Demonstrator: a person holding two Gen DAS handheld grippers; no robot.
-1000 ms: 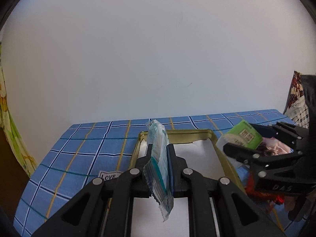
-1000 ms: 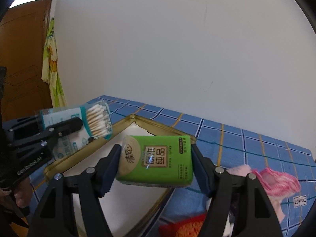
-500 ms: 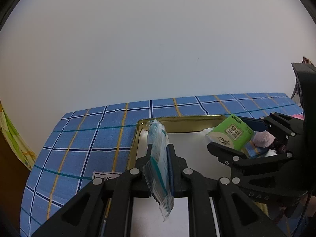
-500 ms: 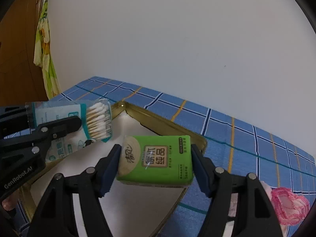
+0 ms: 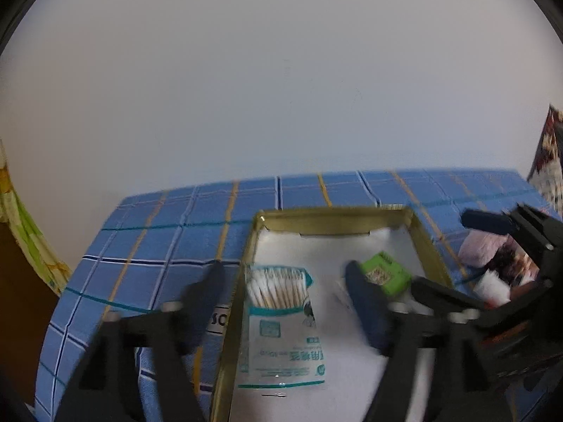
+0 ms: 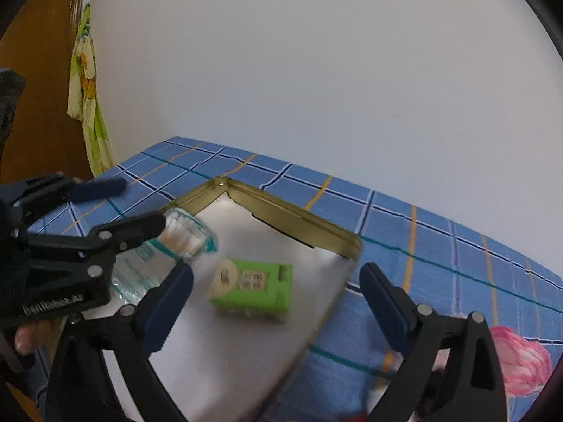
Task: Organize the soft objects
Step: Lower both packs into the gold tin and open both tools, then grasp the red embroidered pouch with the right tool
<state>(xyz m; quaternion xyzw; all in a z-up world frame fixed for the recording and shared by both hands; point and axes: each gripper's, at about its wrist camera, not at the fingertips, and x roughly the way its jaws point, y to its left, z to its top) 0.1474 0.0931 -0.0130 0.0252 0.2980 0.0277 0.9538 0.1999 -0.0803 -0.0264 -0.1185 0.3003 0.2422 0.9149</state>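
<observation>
1. Left gripper (image 5: 285, 281): jaws spread wide, nothing held.
2. Right gripper (image 6: 278, 281): jaws wide apart, nothing held.
3. Clear plastic cotton-swab packet (image 5: 281, 327) and green tissue pack (image 6: 251, 286) lie apart inside gold-rimmed white tray (image 5: 334, 212).

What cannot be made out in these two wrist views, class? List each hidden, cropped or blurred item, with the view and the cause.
- Cotton swab pack: right wrist view, lower part hidden behind the left gripper.
- Green tissue pack: left wrist view, print blurred, one end covered by a finger of the left gripper.
- Pink fluffy item: right wrist view, cut off by the lens edge.
- Items beyond the tray: left wrist view, screened by the right gripper.
</observation>
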